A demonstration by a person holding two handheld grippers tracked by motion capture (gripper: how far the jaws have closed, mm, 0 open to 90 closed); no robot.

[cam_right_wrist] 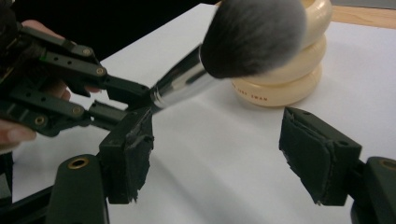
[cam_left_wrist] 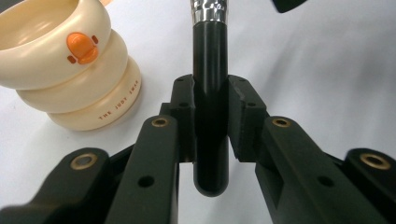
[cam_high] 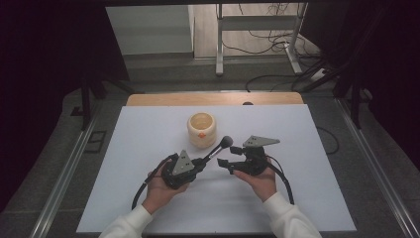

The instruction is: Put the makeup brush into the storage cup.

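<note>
My left hand-held gripper was clenched on the black handle of the brush, the pads squeezing it from both sides and the butt end poking back toward my hand. The brush slanted up off the table, its grey bristle head just beside the cup, on the cup's right and nearer me. My right hand-held gripper was released, jaws wide, nothing between them, near the bristle head, farther from the cup than the brush.

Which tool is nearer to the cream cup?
Left. The left tool, shut on the brush, sits just below the cup; the right tool is open, farther right.
</note>
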